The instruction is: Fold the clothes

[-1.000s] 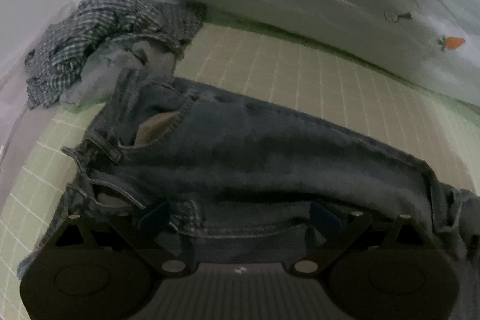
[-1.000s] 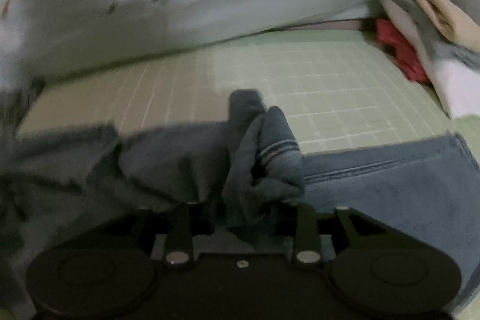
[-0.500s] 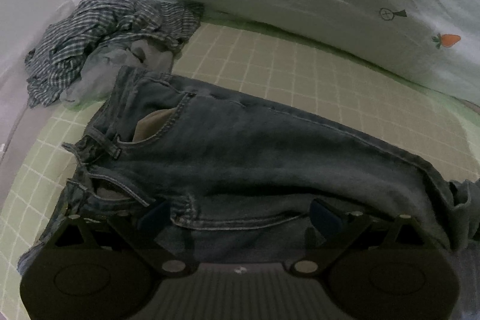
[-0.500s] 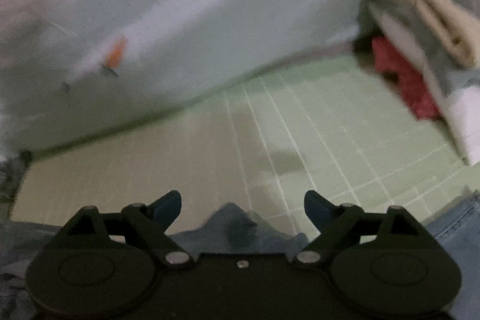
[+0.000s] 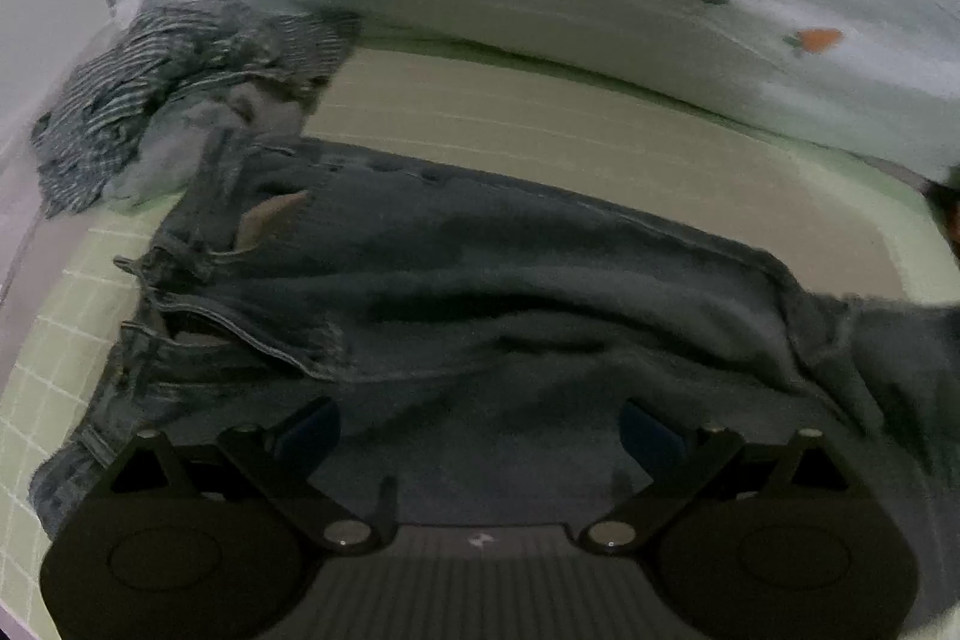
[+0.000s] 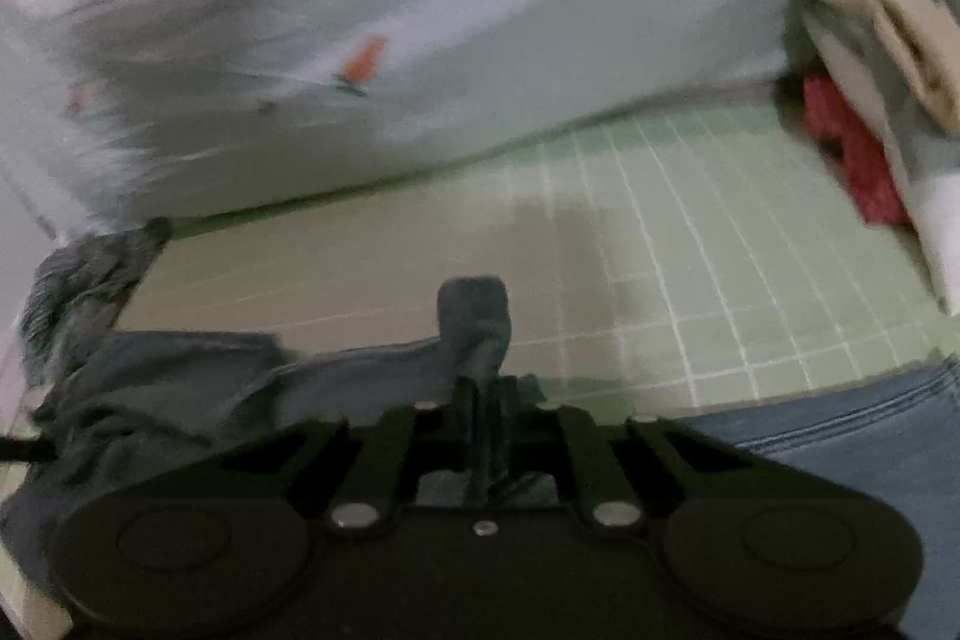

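Jeans (image 5: pixel 510 292) lie flat across the green grid-print bed sheet (image 5: pixel 540 130), waistband at 9 o'clock in the left wrist view, legs running off toward 3. In the right view the leg end (image 6: pixel 474 322) stands up between the right gripper's (image 6: pixel 480 418) jaws, which are closing onto it; the denim looks pinched already, a bunch poking up at 12 above the pads. Left gripper (image 5: pixel 480 424) hovers over the seat/thigh area w/ jaws spread wide, nothing between the pads.

Step in hand, as I read it: carry the leg end over to the waistband for the first cross fold. To do it well:
- confirm both leg layers are in the pinch before lifting; a single layer will drag and skew.
- lift enough that the cloth clears itself, then travel toward 9 o'clock.
- left jaws should press or pin near the mid-thigh so the crease forms there and the waist doesn't slide.

Plaid shirt pile (image 5: pixel 180 88) sits touching the waistband at 10 o'clock; keep the fold off it. Stacked clothes (image 6: pixel 870 100) at 2 o'clock in the right view, well apart. Pale duvet (image 6: pixel 480 10) along 12.
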`<action>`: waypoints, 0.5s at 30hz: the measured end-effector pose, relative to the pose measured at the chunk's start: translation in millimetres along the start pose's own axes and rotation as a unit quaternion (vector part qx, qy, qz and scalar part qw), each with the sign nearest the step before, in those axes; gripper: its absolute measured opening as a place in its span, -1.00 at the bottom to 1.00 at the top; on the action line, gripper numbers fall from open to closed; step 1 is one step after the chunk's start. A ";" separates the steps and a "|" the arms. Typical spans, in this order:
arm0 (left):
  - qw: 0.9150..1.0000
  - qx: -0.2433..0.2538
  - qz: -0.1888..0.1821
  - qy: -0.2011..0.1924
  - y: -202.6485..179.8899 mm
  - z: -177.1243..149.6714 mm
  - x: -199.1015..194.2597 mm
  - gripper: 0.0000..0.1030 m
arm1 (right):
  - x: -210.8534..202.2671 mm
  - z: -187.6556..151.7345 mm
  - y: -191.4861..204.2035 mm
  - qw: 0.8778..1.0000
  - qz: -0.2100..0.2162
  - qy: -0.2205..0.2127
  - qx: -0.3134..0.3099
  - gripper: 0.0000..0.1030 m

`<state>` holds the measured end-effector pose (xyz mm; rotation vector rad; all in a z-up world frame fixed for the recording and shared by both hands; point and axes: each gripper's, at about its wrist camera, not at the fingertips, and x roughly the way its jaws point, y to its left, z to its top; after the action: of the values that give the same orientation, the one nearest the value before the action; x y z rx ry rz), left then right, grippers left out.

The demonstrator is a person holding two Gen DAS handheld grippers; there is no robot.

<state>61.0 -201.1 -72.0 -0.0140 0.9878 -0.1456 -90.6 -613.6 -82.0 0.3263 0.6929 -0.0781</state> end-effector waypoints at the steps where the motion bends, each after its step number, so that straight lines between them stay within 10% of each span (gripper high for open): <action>1: 1.000 0.005 -0.004 0.000 -3.0 -3.5 -2.1 0.92 | -9.1 -3.8 7.5 1.000 0.008 -0.007 -0.007 -0.83; 12: 0.999 0.035 -0.025 0.017 -25.2 -46.6 -21.3 0.92 | -9.5 -79.3 51.6 0.996 0.033 0.074 -0.037 -0.79; 15: 0.999 0.032 -0.021 0.019 -24.4 -52.8 -23.5 0.92 | -16.9 -76.3 46.6 0.997 0.036 0.063 -0.013 -0.31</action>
<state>1.5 -219.4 -79.6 0.0256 1.0213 -0.2169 -142.1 -545.7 -113.7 0.3327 0.8055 0.0204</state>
